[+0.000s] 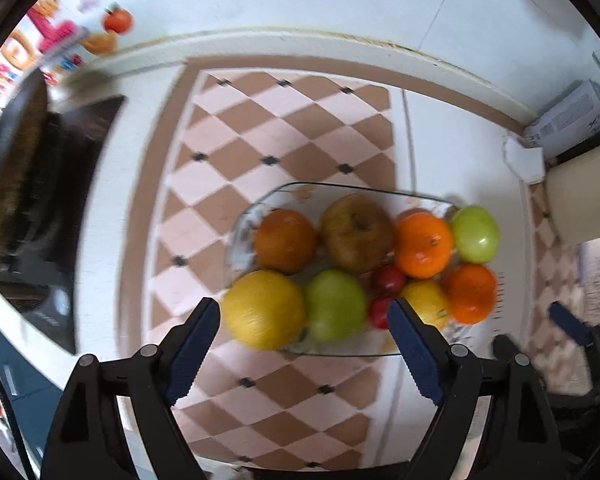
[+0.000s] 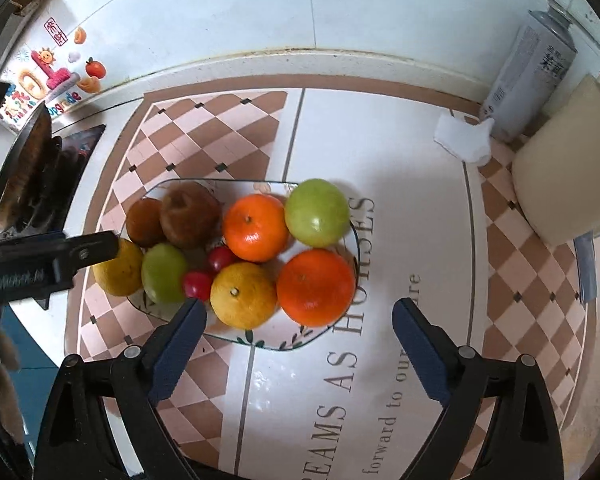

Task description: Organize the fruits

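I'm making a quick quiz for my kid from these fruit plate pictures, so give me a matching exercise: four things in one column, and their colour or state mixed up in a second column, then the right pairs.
Column one:
1. spray can
2. left claw
3. two small round fruits
4. plate

Column two:
A. red, lying among the bigger fruits
B. standing upright by the wall
C. open, holding nothing
D. loaded with fruit on the patterned counter

Right pairs: 1-B, 2-C, 3-A, 4-D
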`<state>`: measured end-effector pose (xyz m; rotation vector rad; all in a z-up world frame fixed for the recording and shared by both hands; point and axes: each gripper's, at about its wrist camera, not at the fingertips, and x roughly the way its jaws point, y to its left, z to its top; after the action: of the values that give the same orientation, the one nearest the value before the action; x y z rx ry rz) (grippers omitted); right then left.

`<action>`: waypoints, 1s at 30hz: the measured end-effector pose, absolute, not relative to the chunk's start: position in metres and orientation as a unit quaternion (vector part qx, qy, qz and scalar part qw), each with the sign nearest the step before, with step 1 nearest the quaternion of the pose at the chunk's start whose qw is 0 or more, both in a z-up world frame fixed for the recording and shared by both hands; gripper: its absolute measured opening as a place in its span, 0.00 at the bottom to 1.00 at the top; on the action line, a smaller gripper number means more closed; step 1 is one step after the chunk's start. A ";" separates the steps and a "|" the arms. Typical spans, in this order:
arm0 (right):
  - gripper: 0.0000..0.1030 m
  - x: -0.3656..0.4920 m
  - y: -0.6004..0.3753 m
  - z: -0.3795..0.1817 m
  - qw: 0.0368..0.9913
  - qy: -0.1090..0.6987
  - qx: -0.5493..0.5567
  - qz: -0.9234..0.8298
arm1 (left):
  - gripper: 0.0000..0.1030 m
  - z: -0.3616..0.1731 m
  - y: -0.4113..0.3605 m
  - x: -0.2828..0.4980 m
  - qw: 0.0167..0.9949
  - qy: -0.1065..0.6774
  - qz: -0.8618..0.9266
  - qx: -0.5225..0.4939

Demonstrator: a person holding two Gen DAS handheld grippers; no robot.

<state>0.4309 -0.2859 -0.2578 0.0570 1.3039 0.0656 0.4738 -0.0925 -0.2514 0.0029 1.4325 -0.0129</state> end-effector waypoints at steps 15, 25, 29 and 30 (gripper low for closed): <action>0.93 0.369 -0.280 -0.197 0.825 0.562 0.050 0.001 | 0.83 -0.194 -0.079 0.402 0.807 0.591 -0.008 0.017; 0.93 0.278 -0.244 -0.116 0.864 0.501 0.049 -0.010 | 0.83 -0.125 -0.046 0.326 0.849 0.527 -0.027 0.020; 0.93 0.235 -0.231 -0.086 0.878 0.476 0.052 -0.018 | 0.83 -0.097 -0.031 0.293 0.865 0.501 -0.031 0.025; 0.93 0.222 -0.228 -0.078 0.881 0.470 0.053 -0.021 | 0.83 -0.091 -0.029 0.285 0.867 0.496 -0.034 0.024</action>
<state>0.2220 -0.2277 -0.0781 0.1096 0.9797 -0.0432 0.2852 -0.0287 -0.0909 0.0504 1.0387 -0.0722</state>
